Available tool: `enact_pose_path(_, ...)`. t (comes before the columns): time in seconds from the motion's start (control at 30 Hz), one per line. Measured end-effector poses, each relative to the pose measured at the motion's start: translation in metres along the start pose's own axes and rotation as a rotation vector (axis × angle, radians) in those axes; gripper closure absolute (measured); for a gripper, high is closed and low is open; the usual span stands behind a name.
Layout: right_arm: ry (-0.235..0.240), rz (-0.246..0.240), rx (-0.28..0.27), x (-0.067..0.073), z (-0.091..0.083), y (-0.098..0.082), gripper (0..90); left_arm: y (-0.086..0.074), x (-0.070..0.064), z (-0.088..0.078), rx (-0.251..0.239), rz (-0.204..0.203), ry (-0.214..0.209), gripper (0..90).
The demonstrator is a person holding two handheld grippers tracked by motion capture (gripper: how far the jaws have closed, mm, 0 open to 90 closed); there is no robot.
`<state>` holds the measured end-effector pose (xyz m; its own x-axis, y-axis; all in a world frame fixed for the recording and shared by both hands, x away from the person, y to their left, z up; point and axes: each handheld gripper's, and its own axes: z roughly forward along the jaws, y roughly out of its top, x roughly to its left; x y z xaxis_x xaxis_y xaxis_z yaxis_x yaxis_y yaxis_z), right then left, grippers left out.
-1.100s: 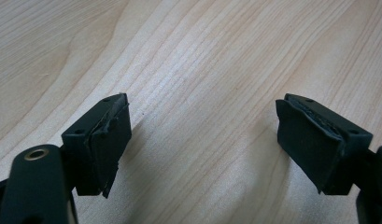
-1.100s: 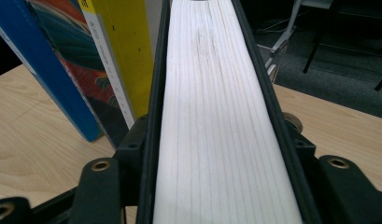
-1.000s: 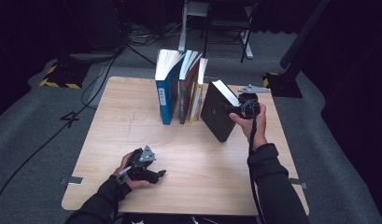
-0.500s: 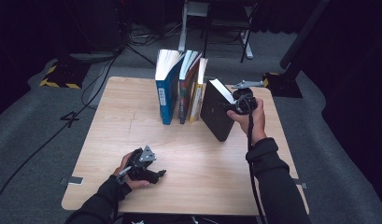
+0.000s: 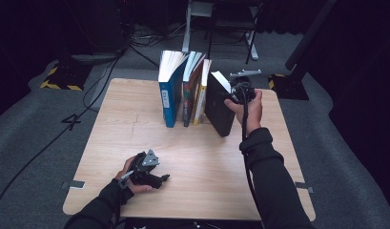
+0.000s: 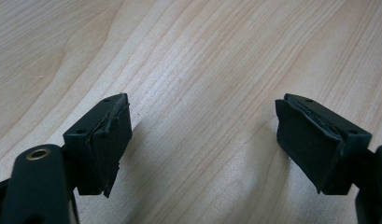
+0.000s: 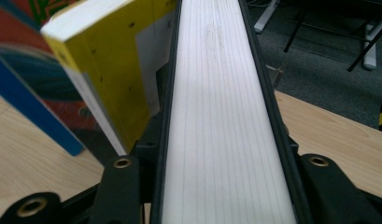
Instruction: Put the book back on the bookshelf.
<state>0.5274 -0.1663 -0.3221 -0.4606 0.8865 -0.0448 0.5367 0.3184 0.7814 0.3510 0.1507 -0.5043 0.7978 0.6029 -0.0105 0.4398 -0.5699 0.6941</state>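
The right claw [image 5: 234,90] has just been closing its jaws and now clamps the top of the black book [image 5: 218,110], whose white page edge [image 7: 221,121] runs between them. Since a second ago the book has tipped nearer upright, toward the yellow book [image 5: 202,93] in the row; it looks about to join the standing row. The left claw [image 5: 154,177] lies on the table [image 5: 135,119], jaws wide apart and empty. The table is pale wood; grey carpet, cables and dark stands surround it.
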Motion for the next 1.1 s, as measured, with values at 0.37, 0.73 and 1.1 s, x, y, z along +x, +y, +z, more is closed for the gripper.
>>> enact_pose_path(0.37,-0.133,0.046,-0.046,0.017,0.021,0.013,53.1,0.000,-0.001,0.000,-0.001,0.008,-0.008,18.5)
enact_pose_path(0.73,-0.131,0.103,-0.092,0.006,0.041,0.017,53.1,0.000,-0.001,0.000,0.002,0.007,-0.007,18.4)
enact_pose_path(1.1,-0.112,0.095,-0.106,0.003,0.043,0.012,52.9,0.000,-0.001,0.000,0.000,0.006,-0.009,18.4)
